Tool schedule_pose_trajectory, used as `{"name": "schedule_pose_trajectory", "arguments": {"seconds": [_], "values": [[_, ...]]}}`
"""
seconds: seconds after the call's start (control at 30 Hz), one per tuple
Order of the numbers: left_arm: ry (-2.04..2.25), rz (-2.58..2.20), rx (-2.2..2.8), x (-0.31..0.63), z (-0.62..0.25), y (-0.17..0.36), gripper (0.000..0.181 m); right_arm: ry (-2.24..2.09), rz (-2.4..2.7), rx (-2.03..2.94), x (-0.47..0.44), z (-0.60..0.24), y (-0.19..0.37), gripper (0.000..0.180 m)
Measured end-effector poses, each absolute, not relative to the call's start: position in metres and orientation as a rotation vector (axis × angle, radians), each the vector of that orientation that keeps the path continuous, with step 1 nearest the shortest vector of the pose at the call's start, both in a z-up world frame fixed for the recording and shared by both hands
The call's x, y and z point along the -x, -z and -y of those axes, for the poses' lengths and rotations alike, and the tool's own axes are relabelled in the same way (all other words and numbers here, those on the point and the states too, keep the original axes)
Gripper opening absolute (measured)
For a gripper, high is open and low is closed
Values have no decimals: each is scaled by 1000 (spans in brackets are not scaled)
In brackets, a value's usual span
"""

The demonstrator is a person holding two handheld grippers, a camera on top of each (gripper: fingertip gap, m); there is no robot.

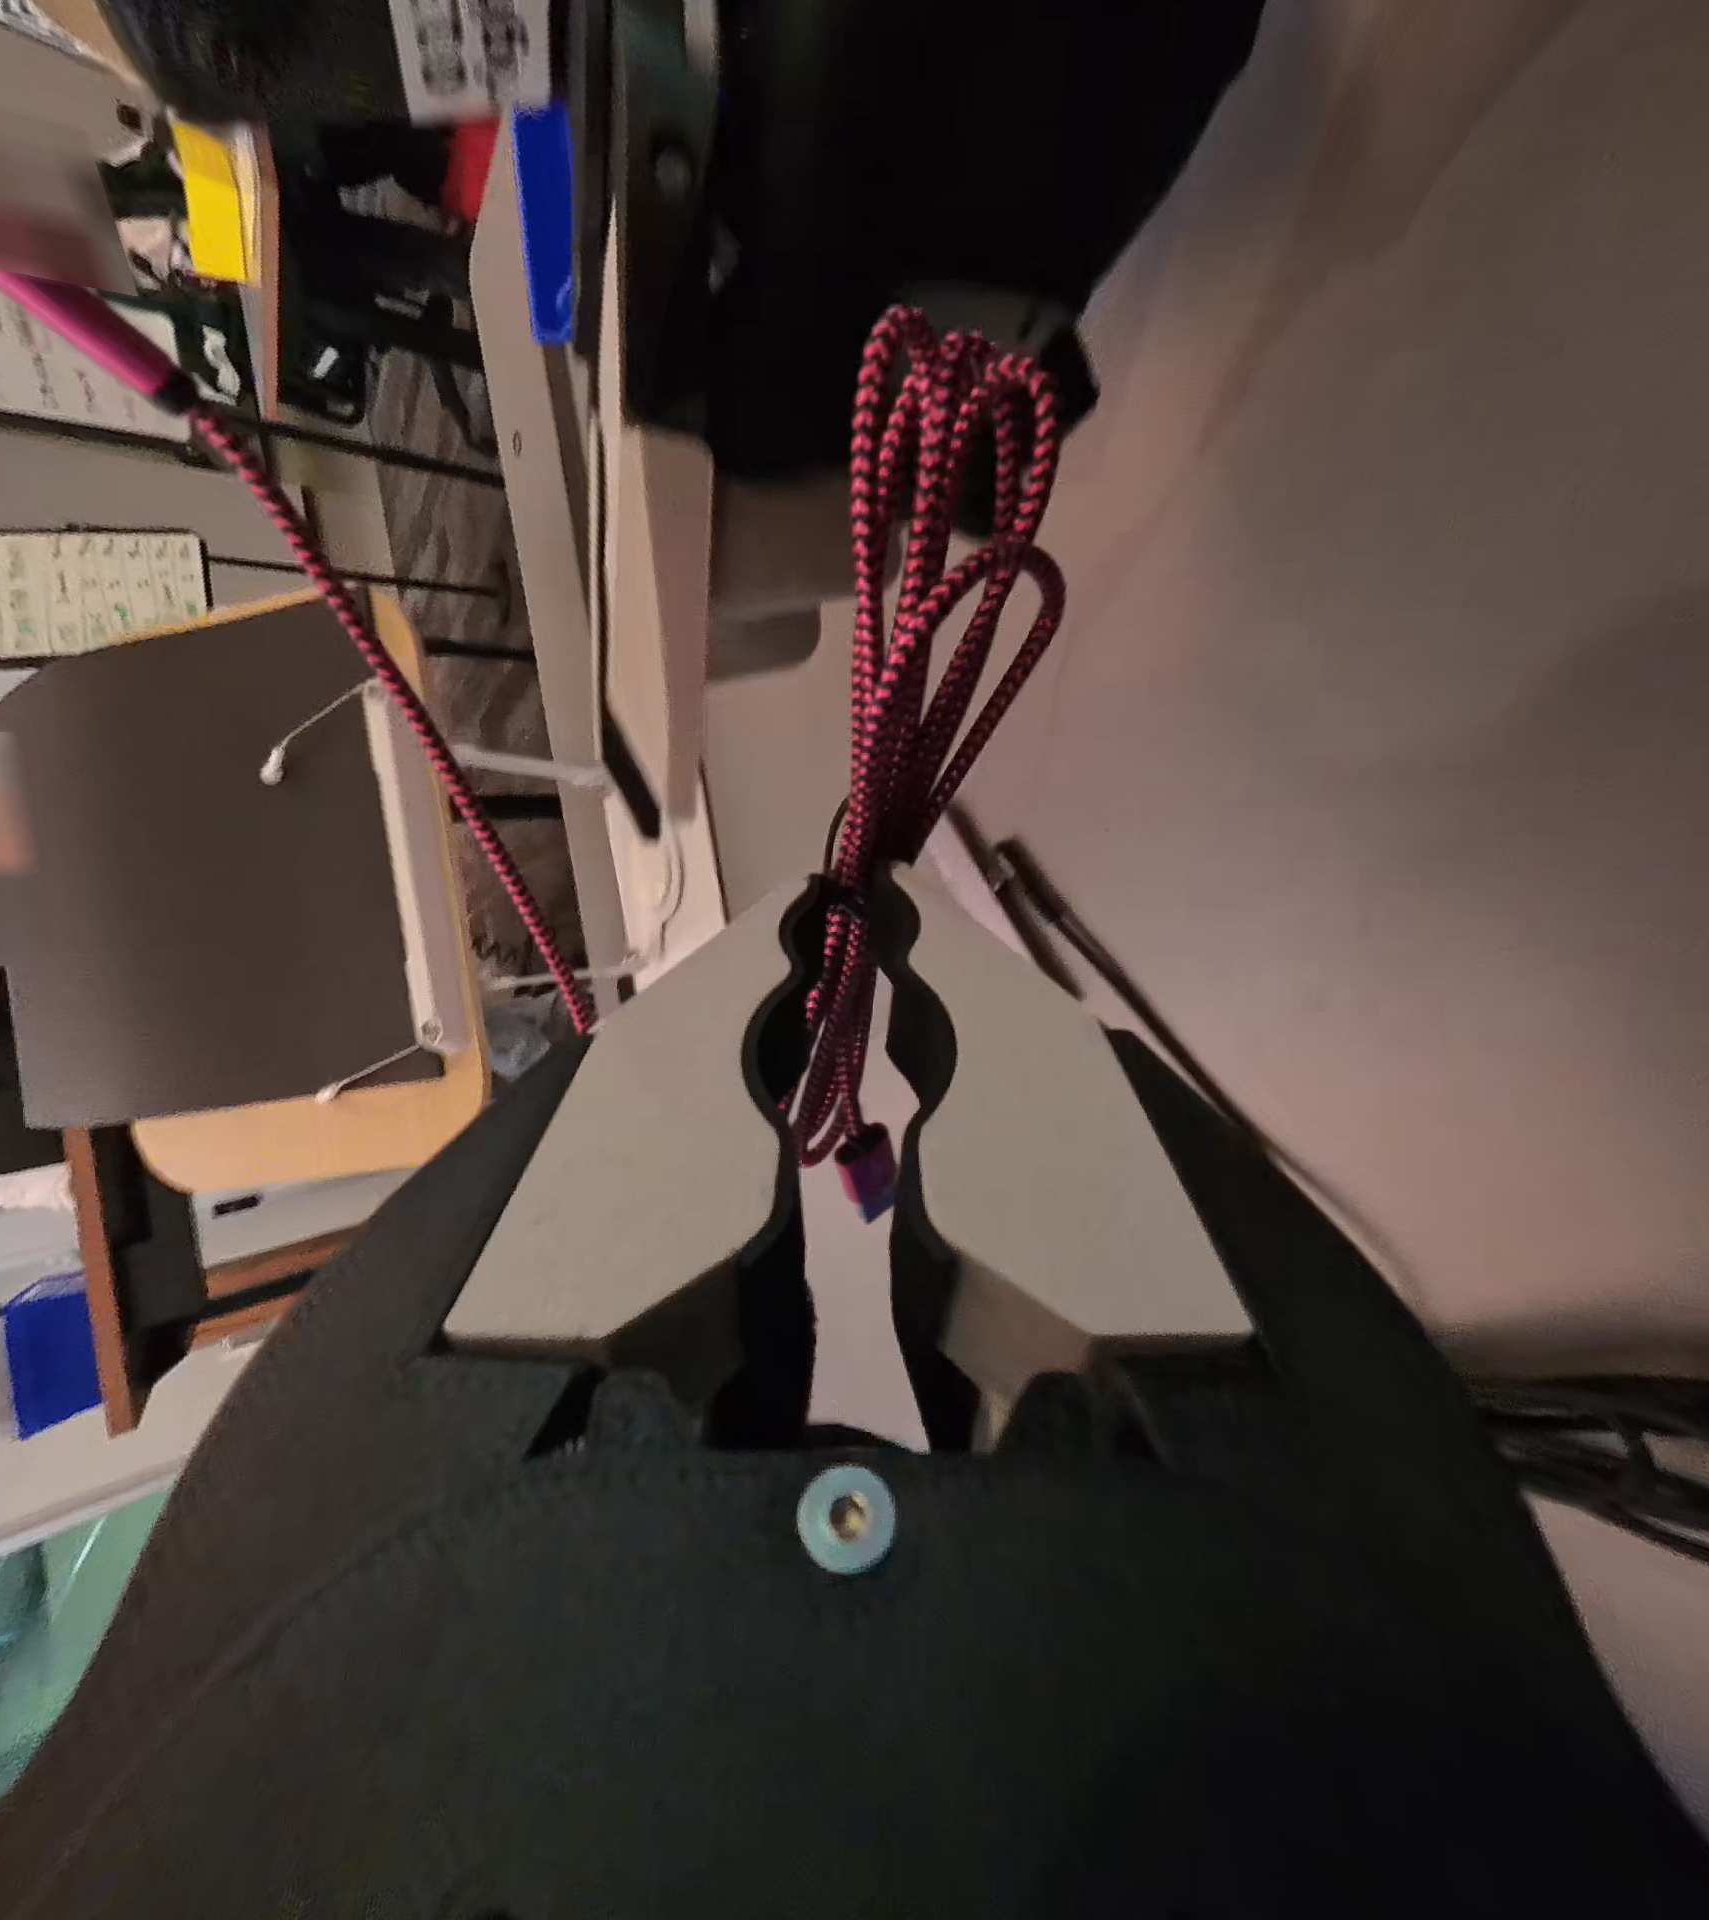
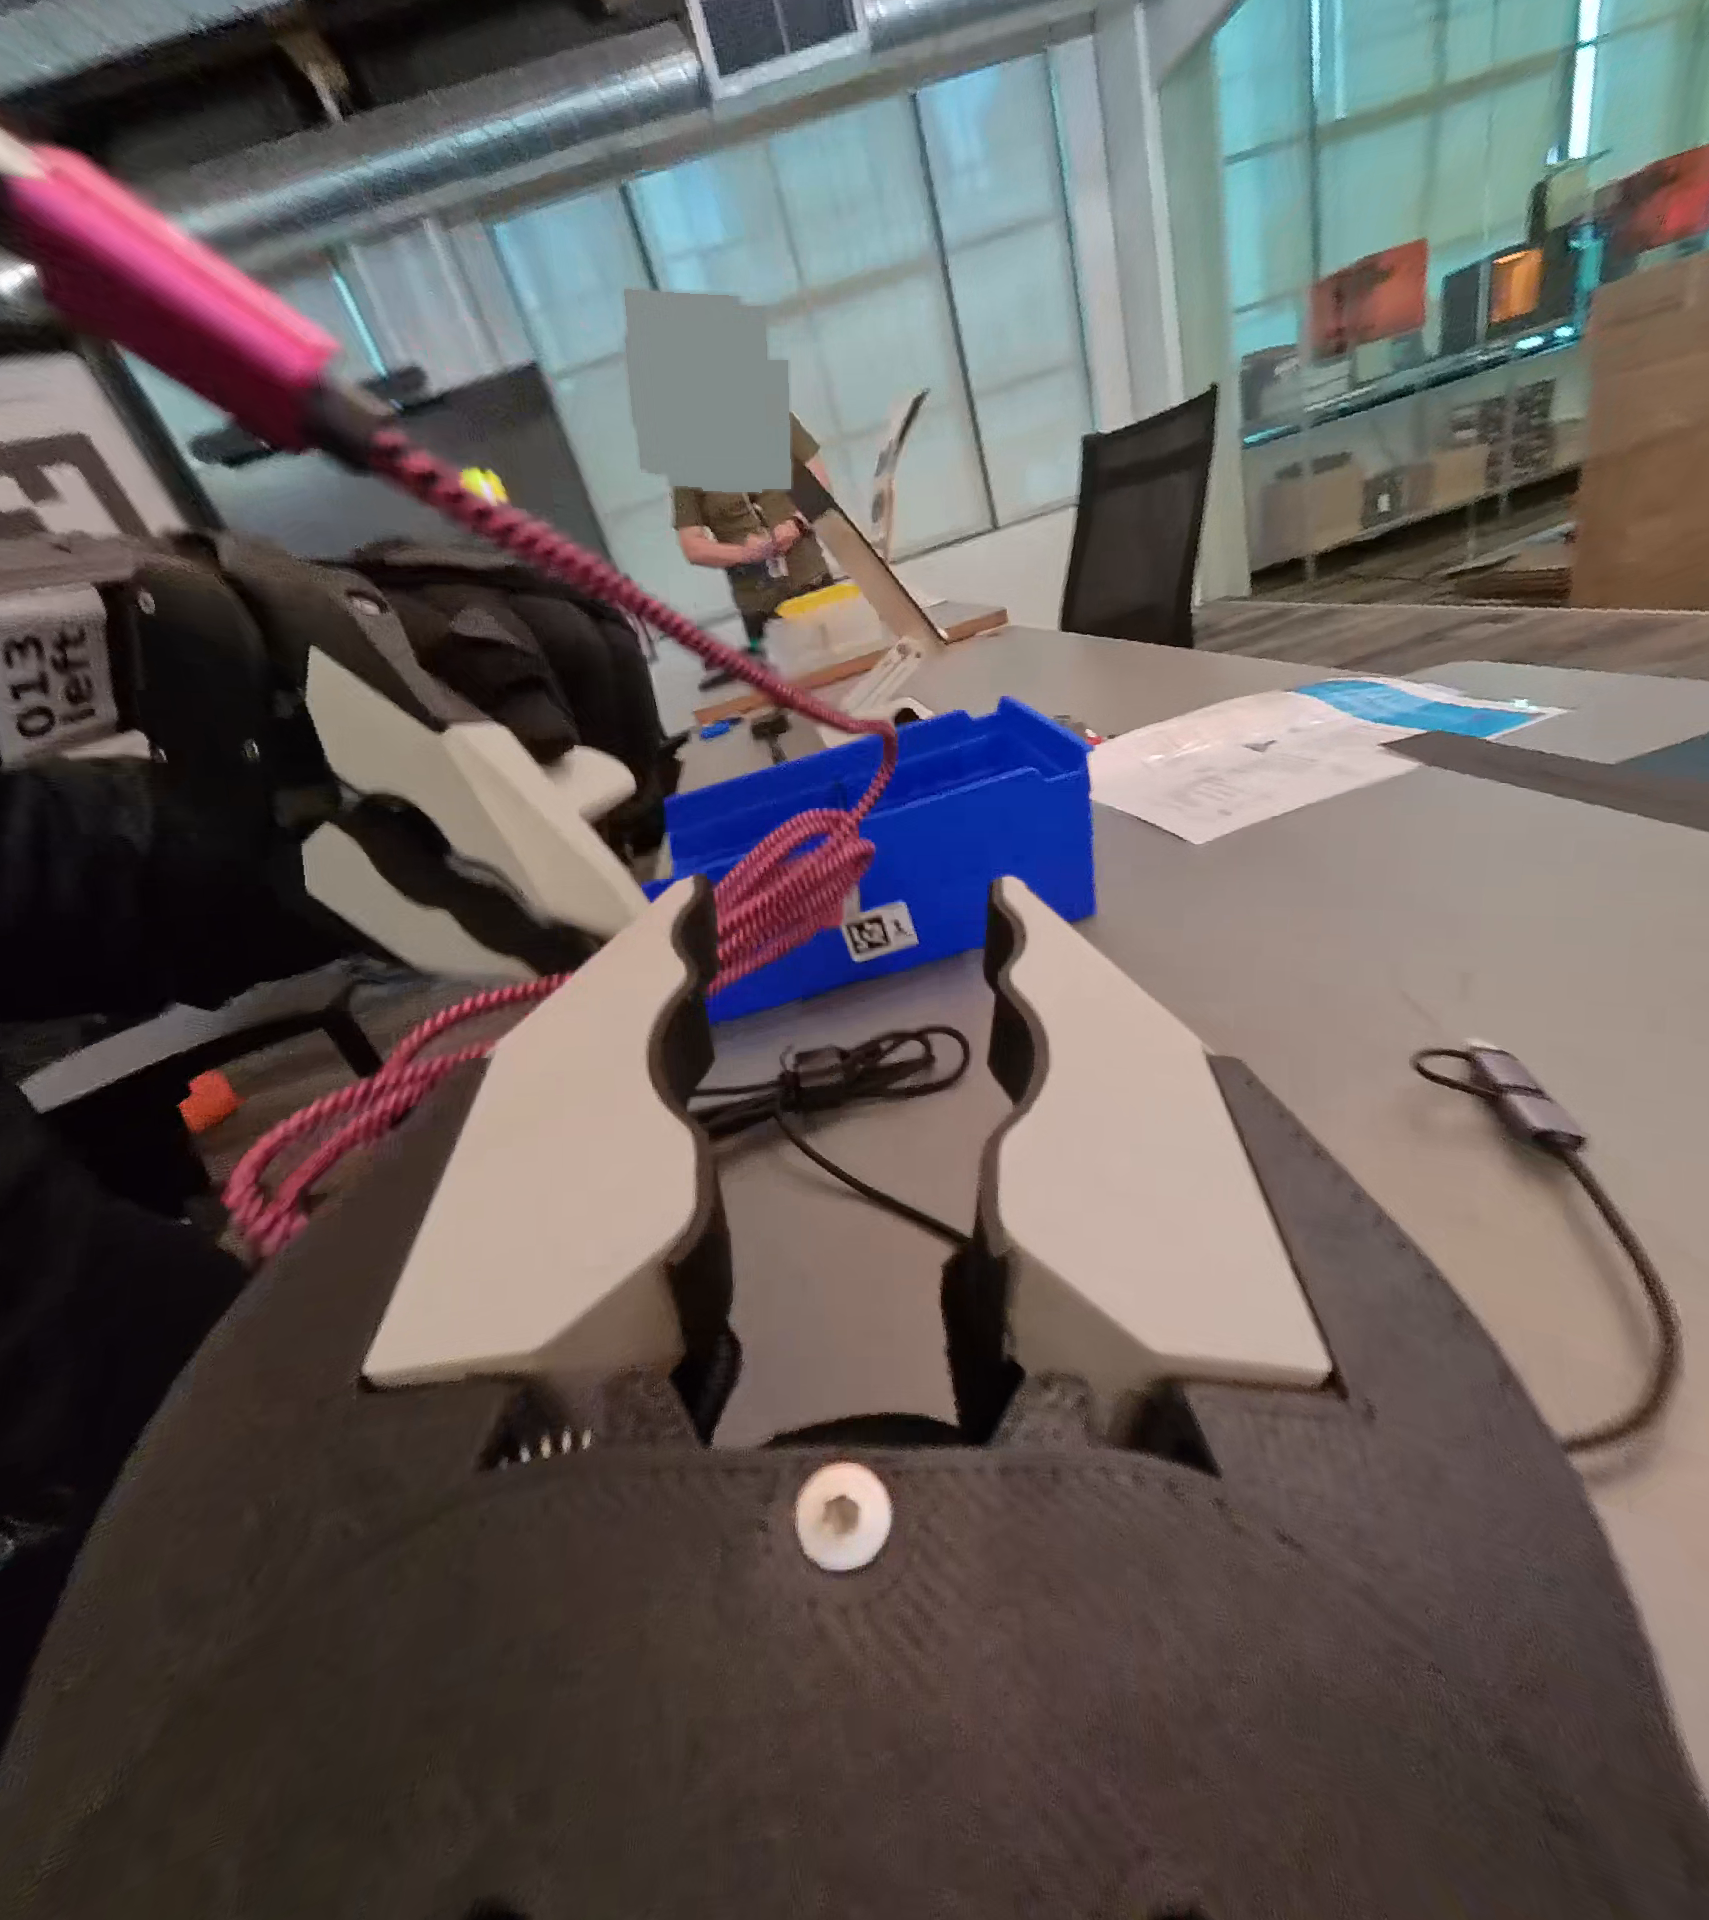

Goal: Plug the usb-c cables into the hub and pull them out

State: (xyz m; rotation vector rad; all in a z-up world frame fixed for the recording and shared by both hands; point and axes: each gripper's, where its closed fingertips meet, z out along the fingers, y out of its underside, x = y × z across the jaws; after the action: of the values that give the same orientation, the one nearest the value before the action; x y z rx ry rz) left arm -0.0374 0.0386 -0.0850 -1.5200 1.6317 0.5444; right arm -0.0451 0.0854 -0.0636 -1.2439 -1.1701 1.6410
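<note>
My left gripper [image 1: 855, 904] is shut on a bundled pink-and-black braided cable [image 1: 943, 582] and holds it in the air. One small pink plug [image 1: 865, 1174] lies between the fingers. The cable's long pink plug [image 1: 102, 332] hangs free at the upper left. In the right wrist view the left gripper [image 2: 621, 862] holds the cable [image 2: 788, 883] just left of my right gripper [image 2: 845, 935], which is open and empty above the table. The long pink plug [image 2: 164, 291] sticks up at the top left. A grey hub [image 2: 1525, 1101] with a black lead lies on the table to the right.
A blue bin [image 2: 985, 821] stands on the grey table [image 2: 1349, 987] just beyond the right fingers. A coiled black cable [image 2: 829, 1081] lies between bin and gripper. Papers [image 2: 1245, 758] lie at the far right. A person [image 2: 756, 540] stands in the background near a black chair [image 2: 1141, 520].
</note>
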Motion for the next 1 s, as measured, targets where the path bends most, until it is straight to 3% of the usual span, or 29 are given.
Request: {"name": "schedule_pose_trajectory", "arguments": {"seconds": [0.27,0.43,0.73,1.0], "values": [[-460,-1662,1462,13,-35,99,5,-1744,1201,1241,77,-76,73,42],[-424,-1673,1431,4,-33,105,5,-1874,1224,1209,81,-68,76,1],[-361,-1614,1602,22,-46,135,17,-1781,1207,1180,70,-85,67,0],[257,-1039,1803,31,-58,77,42,-1687,1151,1158,56,-99,58,0]]}}
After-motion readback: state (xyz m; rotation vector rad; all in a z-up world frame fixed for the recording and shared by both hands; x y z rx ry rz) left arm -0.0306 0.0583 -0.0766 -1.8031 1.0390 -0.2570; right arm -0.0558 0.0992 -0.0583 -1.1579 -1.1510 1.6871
